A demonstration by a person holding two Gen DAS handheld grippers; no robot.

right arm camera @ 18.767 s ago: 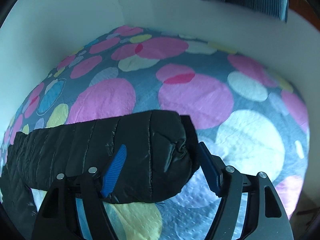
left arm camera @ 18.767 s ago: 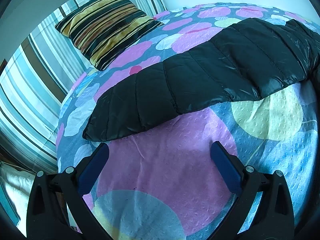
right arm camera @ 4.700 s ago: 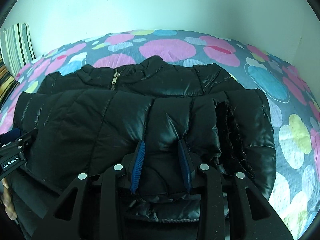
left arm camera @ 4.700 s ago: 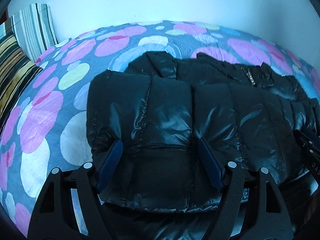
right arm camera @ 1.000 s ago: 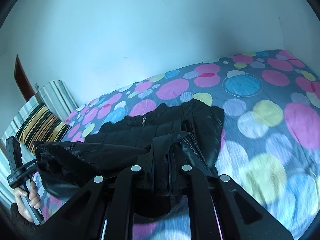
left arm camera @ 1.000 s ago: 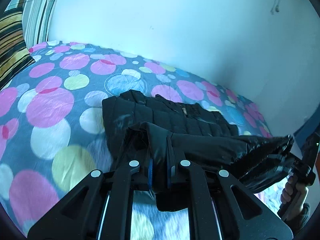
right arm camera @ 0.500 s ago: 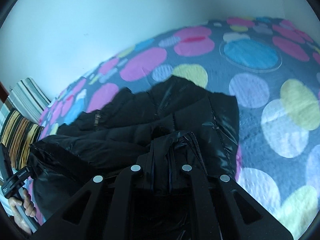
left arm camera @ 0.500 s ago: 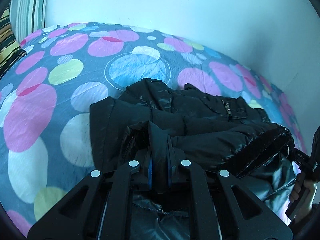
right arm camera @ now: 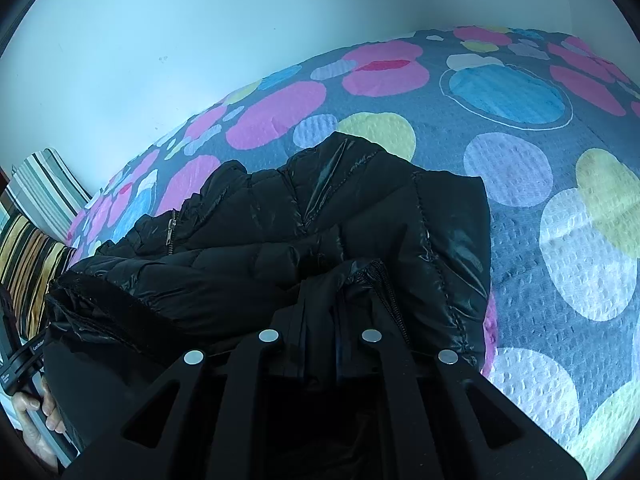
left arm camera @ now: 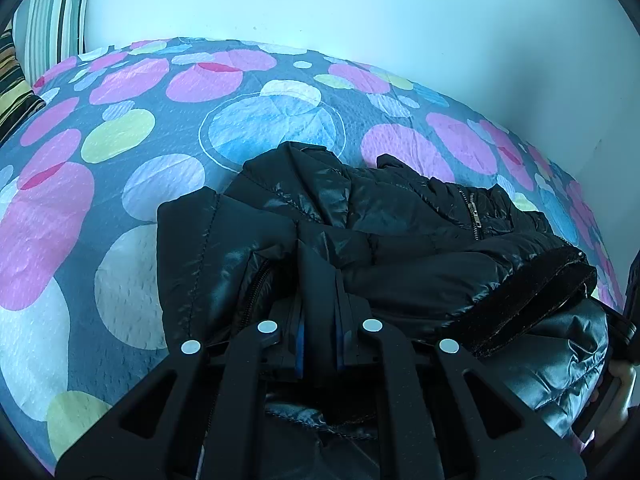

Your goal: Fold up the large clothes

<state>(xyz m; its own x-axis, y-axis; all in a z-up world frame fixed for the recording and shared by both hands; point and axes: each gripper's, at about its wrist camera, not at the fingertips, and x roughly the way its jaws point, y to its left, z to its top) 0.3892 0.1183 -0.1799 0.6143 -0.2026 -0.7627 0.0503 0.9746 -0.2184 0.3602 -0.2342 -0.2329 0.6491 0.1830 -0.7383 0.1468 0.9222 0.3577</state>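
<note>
Black puffer jacket lies partly folded on a bed covered by a grey sheet with pink, blue, yellow and white circles. In the left wrist view the jacket fills the centre and runs out toward 3 o'clock; its collar end points to 12 o'clock, and a zip pull shows at about 2 o'clock. Left hand-held gripper at 6 o'clock, fingers pressed together, pinching a fold of jacket fabric that rises between them. A folded edge of the jacket stretches from that pinch toward 3 o'clock, where a hand shows at the frame edge. In the right wrist view the jacket sits centre to 9 o'clock, collar end toward 12 o'clock. Right hand-held gripper at 6 o'clock, fingers likewise pressed together on a bunched fold of the jacket beside a line of zip teeth. The held edge runs to 9 o'clock. At 8 o'clock another hand grips a black handle. Striped pillows at 9 o'clock at the head of the bed. A pale wall stands behind the bed across the top.
</note>
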